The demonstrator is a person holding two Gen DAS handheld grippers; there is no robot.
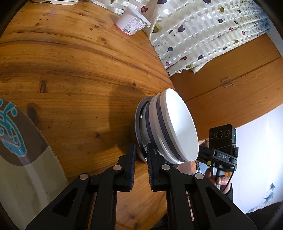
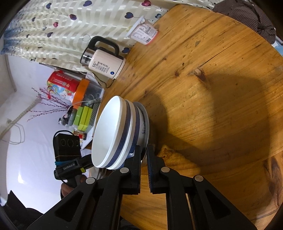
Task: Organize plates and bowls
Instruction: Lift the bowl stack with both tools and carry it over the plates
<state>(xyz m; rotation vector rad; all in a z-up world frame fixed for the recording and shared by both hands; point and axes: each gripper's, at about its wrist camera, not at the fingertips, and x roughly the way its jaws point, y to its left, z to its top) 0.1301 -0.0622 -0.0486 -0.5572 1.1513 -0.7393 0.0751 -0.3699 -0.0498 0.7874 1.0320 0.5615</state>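
Note:
A stack of white bowls with blue bands (image 1: 175, 127) (image 2: 109, 131) rests in a wider bottom dish (image 1: 140, 123) (image 2: 144, 122) at the edge of the round wooden table (image 1: 70, 70) (image 2: 221, 106). My left gripper (image 1: 141, 150) is shut on the near rim of that bottom dish, which sits between its pads. My right gripper (image 2: 144, 152) is shut on the dish's rim from the opposite side. Each view shows the other gripper's camera block behind the stack, held by a hand (image 1: 218, 177).
A large plate with a brown and teal pattern (image 1: 17, 150) lies at the left. A white tub lies on its side (image 1: 132, 23) (image 2: 145, 33) near a cream kettle (image 2: 104, 60). A heart-print curtain (image 1: 203, 35), a wooden cabinet (image 1: 238, 92) and a dark cloth (image 2: 247, 14) border the table.

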